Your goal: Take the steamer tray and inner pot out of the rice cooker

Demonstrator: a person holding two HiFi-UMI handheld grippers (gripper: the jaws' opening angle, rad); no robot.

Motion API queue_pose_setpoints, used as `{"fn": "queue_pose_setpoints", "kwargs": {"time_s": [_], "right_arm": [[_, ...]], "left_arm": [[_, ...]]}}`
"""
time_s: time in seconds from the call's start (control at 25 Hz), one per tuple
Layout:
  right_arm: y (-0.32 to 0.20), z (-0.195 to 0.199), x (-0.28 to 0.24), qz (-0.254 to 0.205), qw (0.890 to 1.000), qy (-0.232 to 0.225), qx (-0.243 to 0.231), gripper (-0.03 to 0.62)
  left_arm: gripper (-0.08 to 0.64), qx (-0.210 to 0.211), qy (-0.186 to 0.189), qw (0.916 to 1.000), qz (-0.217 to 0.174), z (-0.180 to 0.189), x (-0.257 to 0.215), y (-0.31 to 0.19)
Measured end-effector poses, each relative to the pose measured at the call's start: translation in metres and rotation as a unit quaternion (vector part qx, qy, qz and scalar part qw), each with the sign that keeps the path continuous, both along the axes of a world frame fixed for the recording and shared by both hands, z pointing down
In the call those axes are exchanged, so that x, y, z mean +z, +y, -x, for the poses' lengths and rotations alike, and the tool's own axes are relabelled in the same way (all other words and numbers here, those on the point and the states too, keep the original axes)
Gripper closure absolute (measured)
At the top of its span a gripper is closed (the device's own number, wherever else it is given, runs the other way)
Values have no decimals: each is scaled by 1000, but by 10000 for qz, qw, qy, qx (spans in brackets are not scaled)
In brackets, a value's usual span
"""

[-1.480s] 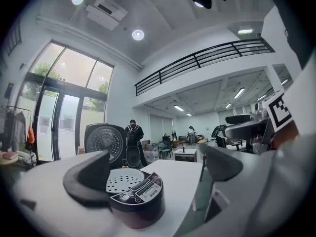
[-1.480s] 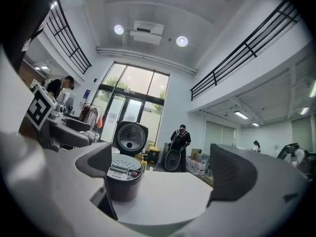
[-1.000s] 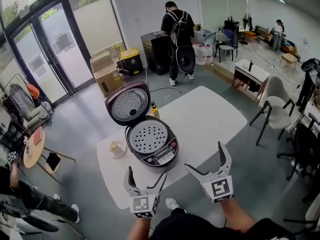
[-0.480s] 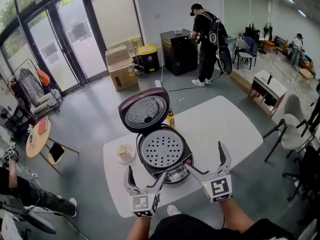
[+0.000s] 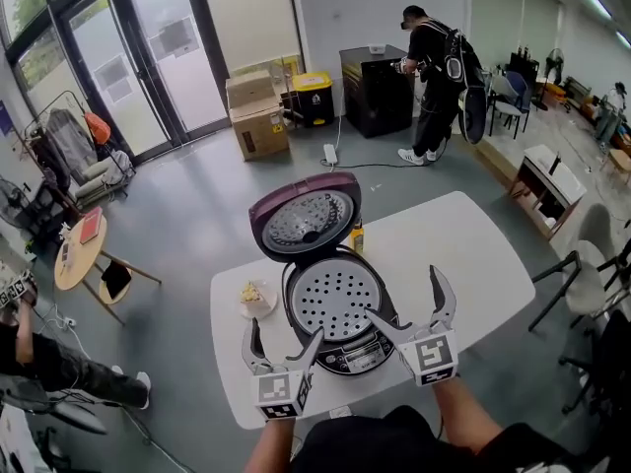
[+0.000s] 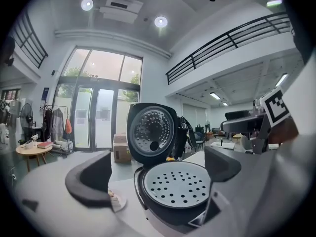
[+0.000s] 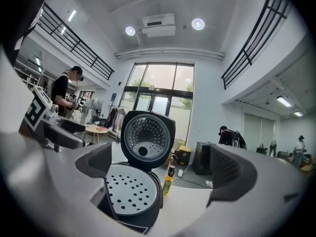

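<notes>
Resting in rice cooker (image 5: 363, 351), grey perforated steamer tray (image 5: 330, 299); left hand-held gripper (image 5: 284, 332), right hand-held gripper (image 5: 403, 297) gaping, empty.

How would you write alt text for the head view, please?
An open rice cooker sits on a white table, its lid raised and a perforated steamer tray resting inside. The left gripper and right gripper hover open and empty near its front. A small dish sits beside the cooker.

Your rice cooker (image 5: 350, 355) reads maroon-black; steamer tray (image 5: 333, 302) pale grey, dotted with rows of dark holes; surface (image 5: 444, 249) white; bottle (image 7: 168, 180) yellow, dark cap
</notes>
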State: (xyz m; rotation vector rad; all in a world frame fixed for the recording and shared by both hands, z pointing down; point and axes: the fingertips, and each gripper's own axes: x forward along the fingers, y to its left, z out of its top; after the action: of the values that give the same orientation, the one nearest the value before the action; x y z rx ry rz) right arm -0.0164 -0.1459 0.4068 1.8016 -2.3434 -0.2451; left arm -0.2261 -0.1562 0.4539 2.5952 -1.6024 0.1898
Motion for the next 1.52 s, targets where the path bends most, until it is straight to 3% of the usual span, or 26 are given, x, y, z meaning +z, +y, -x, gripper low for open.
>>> {"fn": "queue_pose_setpoints", "kwargs": {"time_s": [0.48, 0.76, 0.92, 1.08, 1.28, 1.52], "right_arm": [[-77, 11, 64, 1043, 9890, 194, -1027, 0], [-107, 15, 129, 1880, 9694, 662, -1434, 3], [-121, 15, 162, 2321, 9528, 1074, -1635, 13], [-130, 17, 181, 2584, 9403, 1302, -1792, 145], [-136, 22, 189, 2881, 9257, 1529, -1915, 253], [-145, 26, 204, 3055, 9136, 1841, -1950, 332]], "left_arm": [[-6, -650, -407, 9931, 888, 14, 55, -46], [20, -709, -870, 9824, 1491, 14, 93, -65], [91, -481, -1239, 9728, 1896, 6, 113, -76], [152, -393, -1520, 9638, 2155, 4, 128, -81], [212, -309, -1820, 9564, 2265, 2, 135, -86], [261, -272, -1936, 9519, 2357, 0, 145, -93]]}}
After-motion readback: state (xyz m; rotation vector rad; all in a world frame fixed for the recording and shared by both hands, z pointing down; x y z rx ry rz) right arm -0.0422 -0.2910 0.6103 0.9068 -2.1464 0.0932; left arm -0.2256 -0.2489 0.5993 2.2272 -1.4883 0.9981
